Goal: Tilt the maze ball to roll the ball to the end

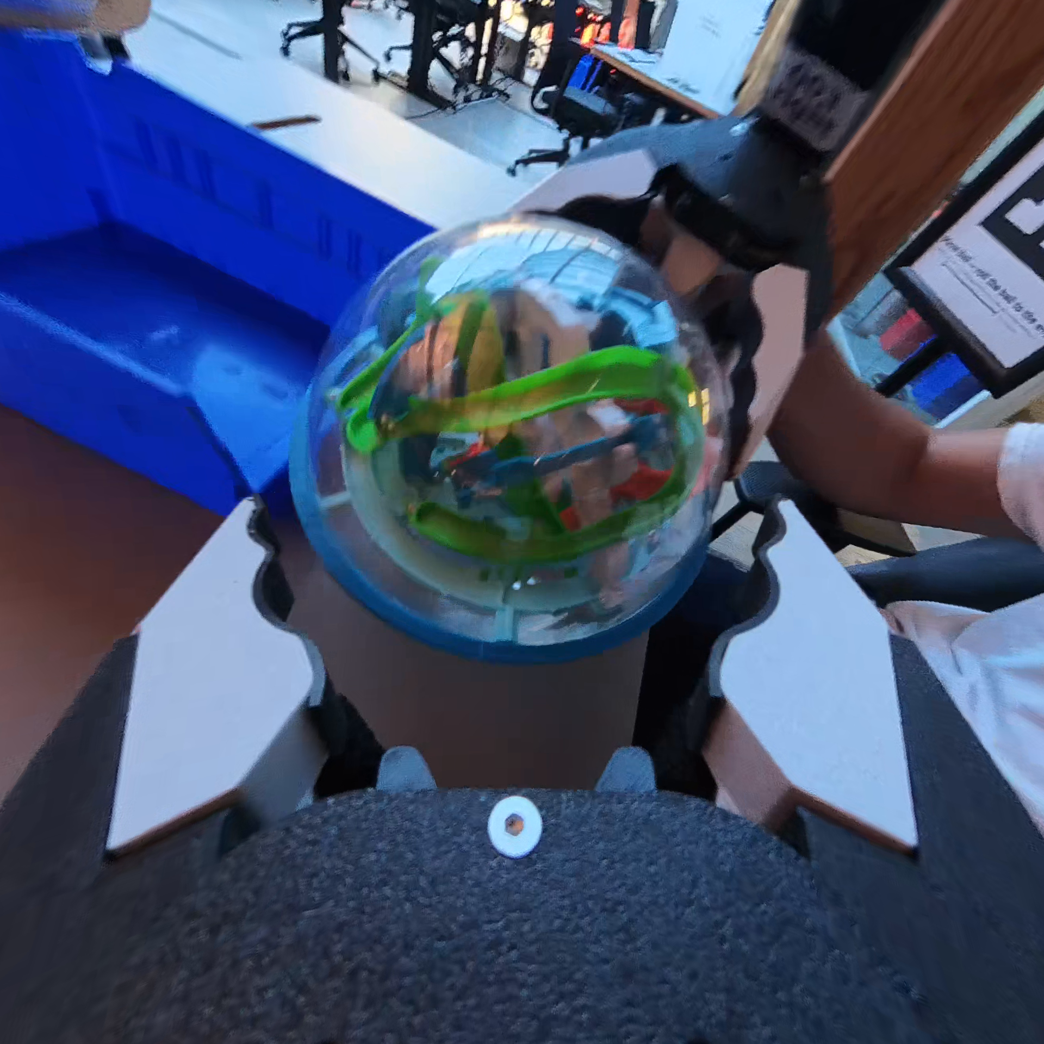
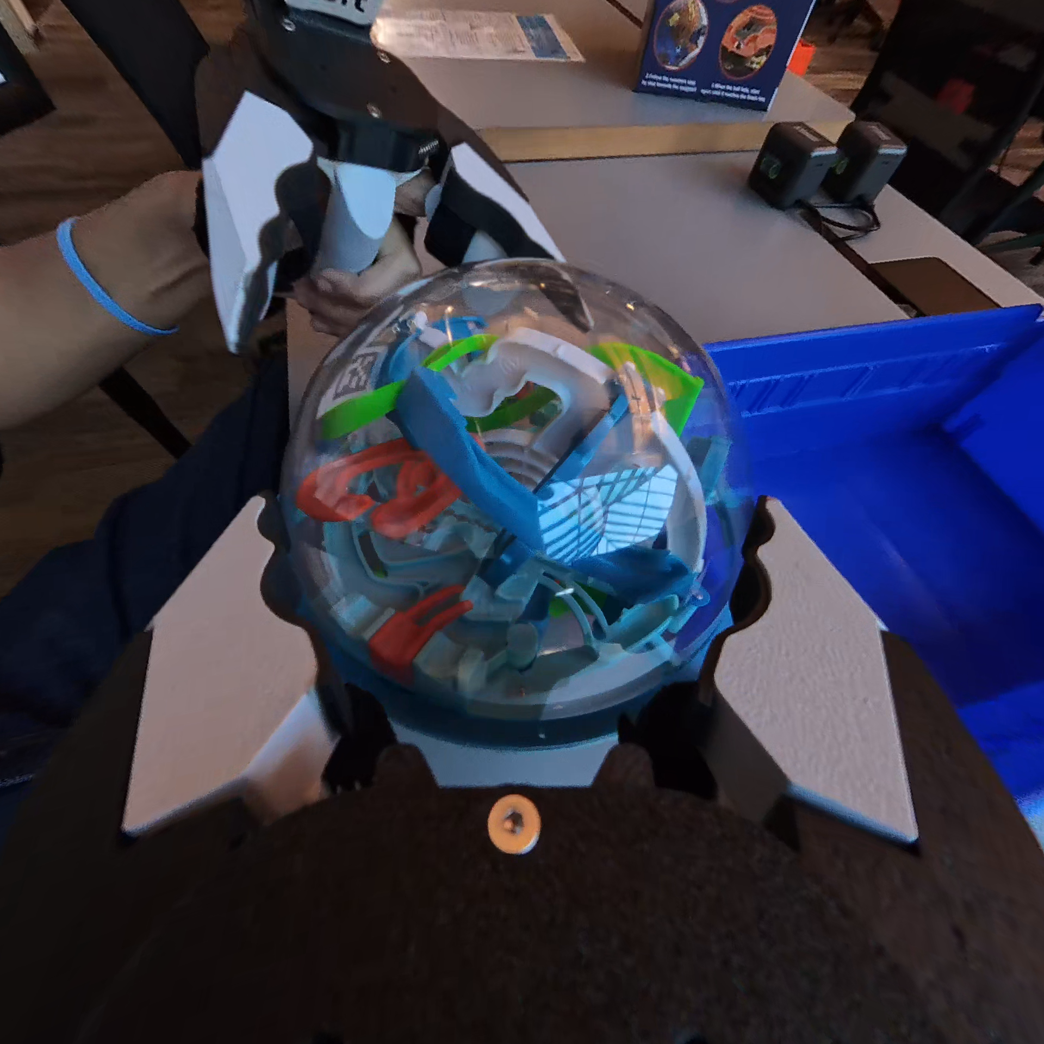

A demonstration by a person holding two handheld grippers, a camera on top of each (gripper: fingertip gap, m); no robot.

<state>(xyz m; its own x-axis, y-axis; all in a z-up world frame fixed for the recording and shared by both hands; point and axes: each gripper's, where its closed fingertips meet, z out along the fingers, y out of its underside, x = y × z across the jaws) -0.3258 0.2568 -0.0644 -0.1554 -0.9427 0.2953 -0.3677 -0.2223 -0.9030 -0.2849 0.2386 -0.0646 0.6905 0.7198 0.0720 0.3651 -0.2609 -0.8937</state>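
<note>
The maze ball (image 2: 503,497) is a clear sphere on a blue base ring, with green, blue, red and white tracks inside. My right gripper (image 2: 511,503) has its two fingers pressed against the sphere's sides and holds it above the table. In the left wrist view the maze ball (image 1: 503,440) sits just past the tips of my left gripper (image 1: 514,508), which is wide open with a gap on each side. The right gripper (image 1: 686,265) shows behind the ball there. The left gripper (image 2: 361,226) shows beyond the ball in the right wrist view. I cannot make out the small rolling ball inside.
A blue plastic bin (image 1: 141,316) stands close beside the ball and also shows in the right wrist view (image 2: 904,480). A grey table (image 2: 678,237) carries the toy's box (image 2: 717,51) and two small black devices (image 2: 825,164). The person's forearms (image 1: 875,452) (image 2: 85,294) are near.
</note>
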